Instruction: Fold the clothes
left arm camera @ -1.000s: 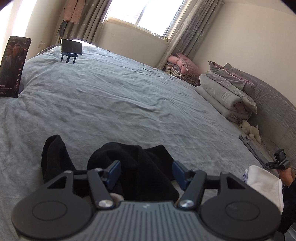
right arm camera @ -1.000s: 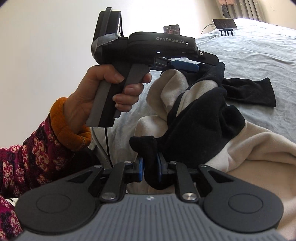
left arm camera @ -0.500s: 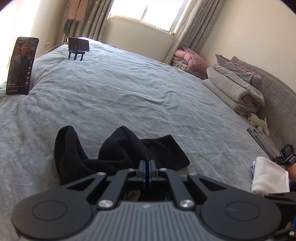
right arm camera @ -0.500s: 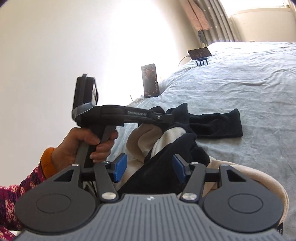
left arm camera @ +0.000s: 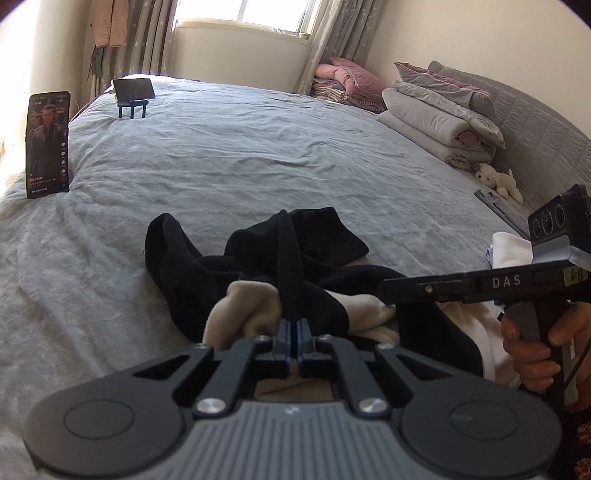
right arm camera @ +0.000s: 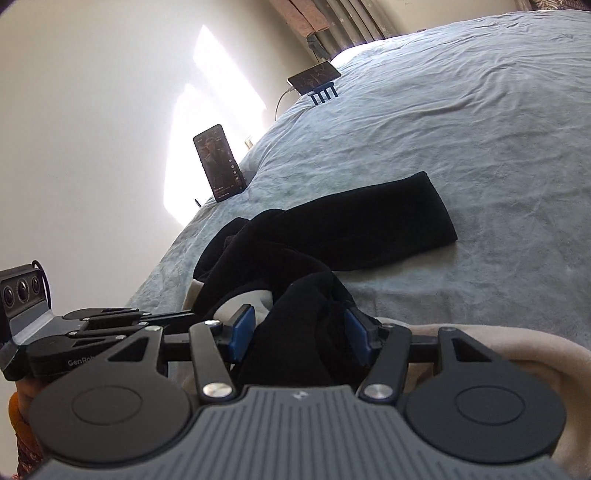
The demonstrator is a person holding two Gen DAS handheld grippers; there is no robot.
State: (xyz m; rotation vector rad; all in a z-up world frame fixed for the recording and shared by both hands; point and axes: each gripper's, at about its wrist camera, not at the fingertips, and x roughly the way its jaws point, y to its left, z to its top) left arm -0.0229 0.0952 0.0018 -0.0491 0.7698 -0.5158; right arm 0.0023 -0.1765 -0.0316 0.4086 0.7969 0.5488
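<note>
Crowding the grey bed (left arm camera: pixel 258 155): phones (left arm camera: pixel 47 146), folded quilts (left arm camera: pixel 436 122), perhaps a plush toy (left arm camera: pixel 498 181).

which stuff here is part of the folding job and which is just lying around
Job:
- black garment with cream lining
- left tongs, shut on a fold of it
- right tongs, open around it
- grey bed cover

Lying about:
- upright phone
- tablet on stand
- folded quilts
- plush toy

A home bedroom: a wide bed (left arm camera: pixel 229 155) under a grey sheet fills the frame, folded quilts (left arm camera: pixel 436 118) and pillows stack at upper right, and curtains (left arm camera: pixel 144 37) flank a sunlit window (left arm camera: pixel 243 14) at top.
</note>
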